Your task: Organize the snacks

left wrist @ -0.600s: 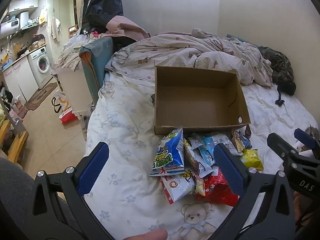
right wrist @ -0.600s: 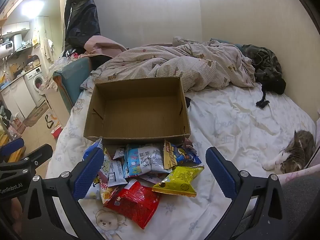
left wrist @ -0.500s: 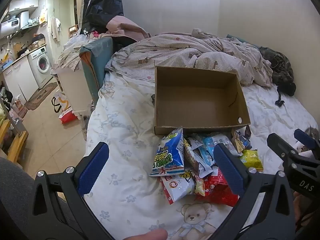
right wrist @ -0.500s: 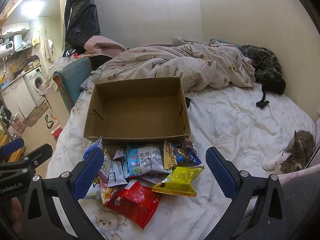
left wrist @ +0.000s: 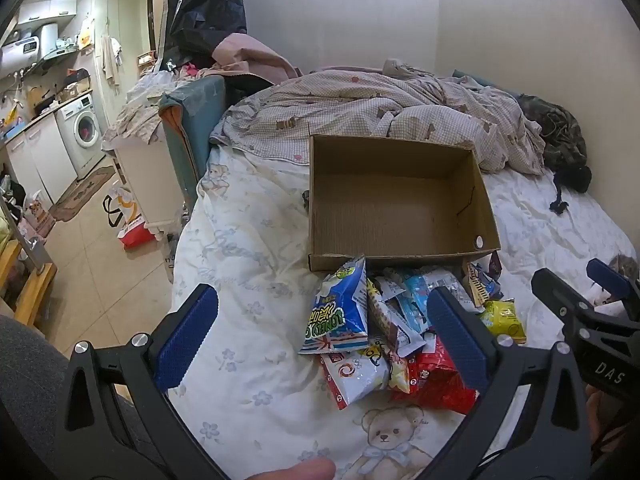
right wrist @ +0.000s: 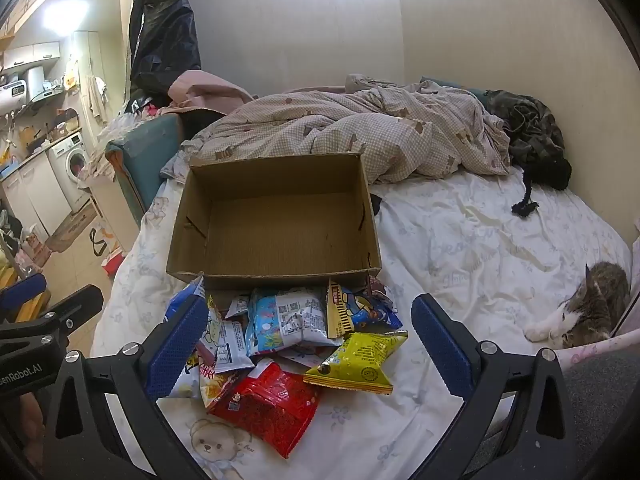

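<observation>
With both grippers gaping wide and empty, the snacks [right wrist: 288, 344] lie heaped against the empty box [right wrist: 276, 220]. Right gripper [right wrist: 304, 340] hovers squarely over them; left gripper [left wrist: 320, 332] sits off to their left, so right looks nearer.

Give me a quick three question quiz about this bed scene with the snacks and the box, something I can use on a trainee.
1. True or false: the cardboard box already holds some snack packets.
2. Multiple choice: which packet lies nearest the right gripper's right-hand jaw in the right wrist view? A) the blue and white packet B) the yellow packet C) the red packet
3. Short answer: what animal lies on the bed sheet at the right edge of the right wrist view?

Key
1. False: the box is empty and every packet lies on the sheet in front of it.
2. B.
3. A cat.
</observation>
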`<state>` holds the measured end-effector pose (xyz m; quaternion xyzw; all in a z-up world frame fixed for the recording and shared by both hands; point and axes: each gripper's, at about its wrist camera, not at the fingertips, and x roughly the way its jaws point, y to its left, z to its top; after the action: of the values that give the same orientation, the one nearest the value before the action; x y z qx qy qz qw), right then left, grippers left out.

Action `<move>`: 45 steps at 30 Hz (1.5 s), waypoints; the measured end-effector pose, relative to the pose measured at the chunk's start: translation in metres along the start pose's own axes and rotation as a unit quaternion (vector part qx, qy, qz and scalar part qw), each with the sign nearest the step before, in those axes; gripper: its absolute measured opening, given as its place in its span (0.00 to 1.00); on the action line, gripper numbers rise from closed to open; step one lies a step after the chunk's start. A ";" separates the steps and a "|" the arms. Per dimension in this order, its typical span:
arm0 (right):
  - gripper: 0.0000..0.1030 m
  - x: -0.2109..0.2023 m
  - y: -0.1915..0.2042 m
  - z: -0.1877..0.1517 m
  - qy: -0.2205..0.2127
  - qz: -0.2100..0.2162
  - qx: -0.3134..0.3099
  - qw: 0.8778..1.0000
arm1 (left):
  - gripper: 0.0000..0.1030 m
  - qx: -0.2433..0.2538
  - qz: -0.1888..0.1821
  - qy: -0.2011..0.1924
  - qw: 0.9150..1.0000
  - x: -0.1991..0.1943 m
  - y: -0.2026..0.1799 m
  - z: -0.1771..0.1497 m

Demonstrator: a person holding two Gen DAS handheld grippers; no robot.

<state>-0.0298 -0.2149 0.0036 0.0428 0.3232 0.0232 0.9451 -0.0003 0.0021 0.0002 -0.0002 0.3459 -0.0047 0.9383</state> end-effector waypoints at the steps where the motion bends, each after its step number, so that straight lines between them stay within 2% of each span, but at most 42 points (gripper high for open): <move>1: 1.00 0.000 0.000 0.000 0.001 0.000 0.000 1.000 | 1.00 0.000 0.000 0.000 1.000 0.000 0.000 0.000; 45: 1.00 0.001 0.001 0.000 0.001 0.002 -0.002 1.000 | 1.00 0.005 0.006 -0.007 1.000 -0.002 -0.005 0.003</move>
<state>-0.0294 -0.2138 0.0029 0.0418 0.3239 0.0254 0.9448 -0.0002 -0.0025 0.0036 0.0060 0.3397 -0.0011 0.9405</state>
